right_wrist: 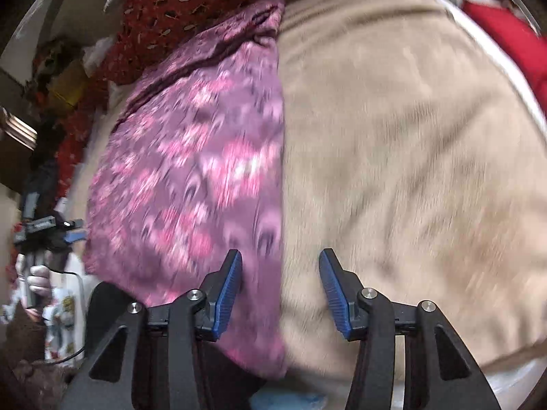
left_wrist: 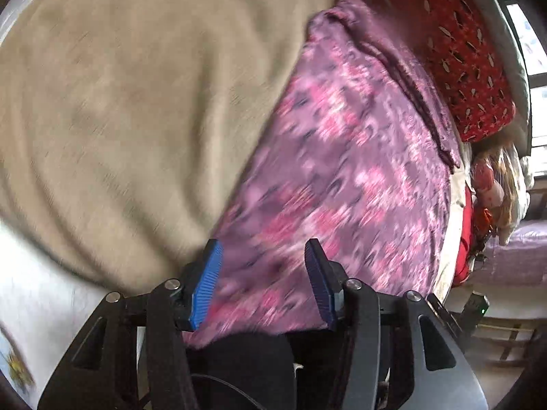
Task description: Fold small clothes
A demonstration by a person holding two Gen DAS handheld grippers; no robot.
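Purple garment (left_wrist: 342, 171) flat mid-frame beside beige cloth (left_wrist: 119, 102), left gripper (left_wrist: 263, 283) and right gripper (right_wrist: 280, 290) parted, empty, red fabric (left_wrist: 461, 51) upper right.

A beige blanket (right_wrist: 410, 136) covers the bed, rumpled into soft ridges. Flat on it lies a purple cloth with a pink pattern (right_wrist: 191, 171), one long edge straight against the bare beige. Beyond the cloth's far end sits a dark red fabric with pale leaf-like marks (left_wrist: 454, 44), touching it.
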